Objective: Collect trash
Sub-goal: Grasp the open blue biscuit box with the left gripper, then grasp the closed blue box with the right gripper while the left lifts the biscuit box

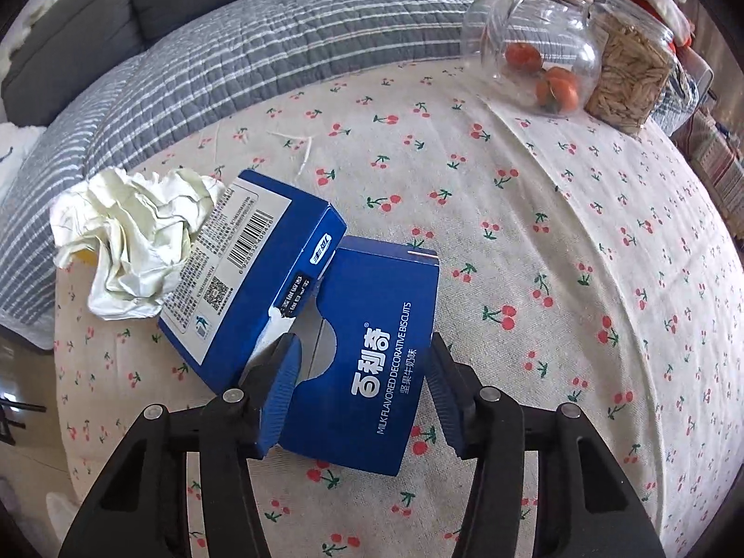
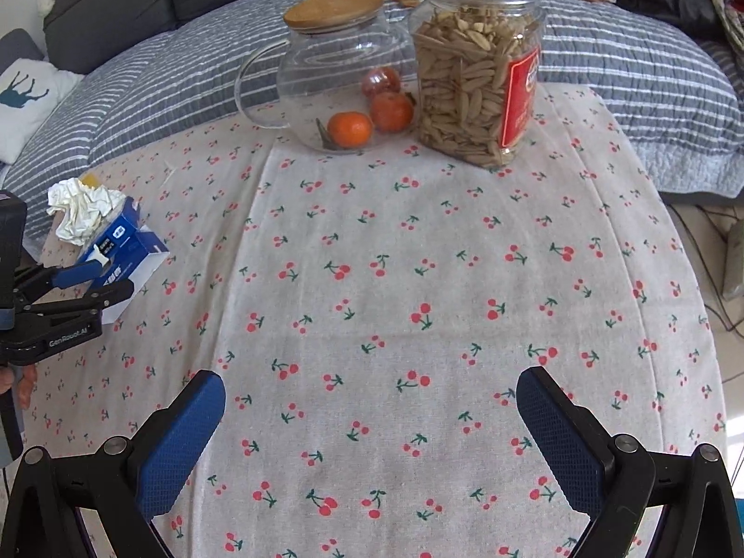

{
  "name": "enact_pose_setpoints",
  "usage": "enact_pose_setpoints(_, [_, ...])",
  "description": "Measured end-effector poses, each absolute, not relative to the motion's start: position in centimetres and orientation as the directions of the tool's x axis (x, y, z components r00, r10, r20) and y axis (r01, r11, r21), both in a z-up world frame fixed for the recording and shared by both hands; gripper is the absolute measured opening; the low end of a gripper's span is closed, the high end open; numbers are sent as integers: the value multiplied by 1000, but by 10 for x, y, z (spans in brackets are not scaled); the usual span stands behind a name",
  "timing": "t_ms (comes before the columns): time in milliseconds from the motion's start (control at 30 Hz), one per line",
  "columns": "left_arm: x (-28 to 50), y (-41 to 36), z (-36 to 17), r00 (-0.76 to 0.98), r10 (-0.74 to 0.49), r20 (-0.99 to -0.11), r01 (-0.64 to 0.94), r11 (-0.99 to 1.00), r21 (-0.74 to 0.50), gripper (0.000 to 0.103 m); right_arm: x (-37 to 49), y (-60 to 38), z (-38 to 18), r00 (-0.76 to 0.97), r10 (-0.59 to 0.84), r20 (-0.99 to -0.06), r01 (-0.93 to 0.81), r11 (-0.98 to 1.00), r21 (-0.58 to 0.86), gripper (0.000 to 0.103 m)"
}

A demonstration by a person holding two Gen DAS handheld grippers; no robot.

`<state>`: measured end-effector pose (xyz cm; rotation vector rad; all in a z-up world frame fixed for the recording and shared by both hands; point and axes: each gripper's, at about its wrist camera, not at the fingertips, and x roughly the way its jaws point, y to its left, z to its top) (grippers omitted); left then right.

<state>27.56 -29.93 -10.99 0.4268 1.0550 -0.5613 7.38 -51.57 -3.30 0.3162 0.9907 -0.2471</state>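
Both tongs hang over the cherry tablecloth (image 2: 372,279). Left gripper (image 1: 362,390), half open, straddles one torn blue biscuit box (image 1: 367,362); whether its pads press I cannot tell. Right gripper (image 2: 372,446) gapes wide, empty. Beyond lies one crumpled paper (image 1: 135,237), then two glass jars, three oranges.

Across my desk lies a cherry-print cloth (image 2: 372,279). At its far edge a glass jug (image 2: 335,88) with a wooden lid (image 2: 332,9) holds three oranges (image 2: 349,129), touching a clear jar of seeds (image 2: 474,74). Behind lies a grey striped quilt (image 1: 260,60).
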Motion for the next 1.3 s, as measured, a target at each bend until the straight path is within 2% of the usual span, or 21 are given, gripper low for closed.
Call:
enact_pose_setpoints(133, [282, -290, -108, 372, -242, -896, 577, 817, 18, 53, 73, -521, -37, 511, -60, -857, 361, 920, 151, 103])
enact_pose_setpoints(200, [278, -291, -107, 375, -234, -897, 584, 811, 32, 41, 72, -522, -39, 503, -61, -862, 364, 919, 148, 103])
enact_pose_setpoints(400, [252, -287, -100, 363, -252, -897, 602, 799, 19, 41, 72, -524, -39, 495, -71, -866, 370, 919, 136, 103])
enact_pose_setpoints(1067, [173, -185, -37, 331, -434, -838, 530, 820, -216, 41, 95, -476, -36, 485, -60, -872, 303, 947, 104, 103])
enact_pose_setpoints(1300, [153, -153, -13, 359, -470, -806, 521, 818, -245, 41, 112, -445, -40, 473, -50, -880, 254, 964, 82, 103])
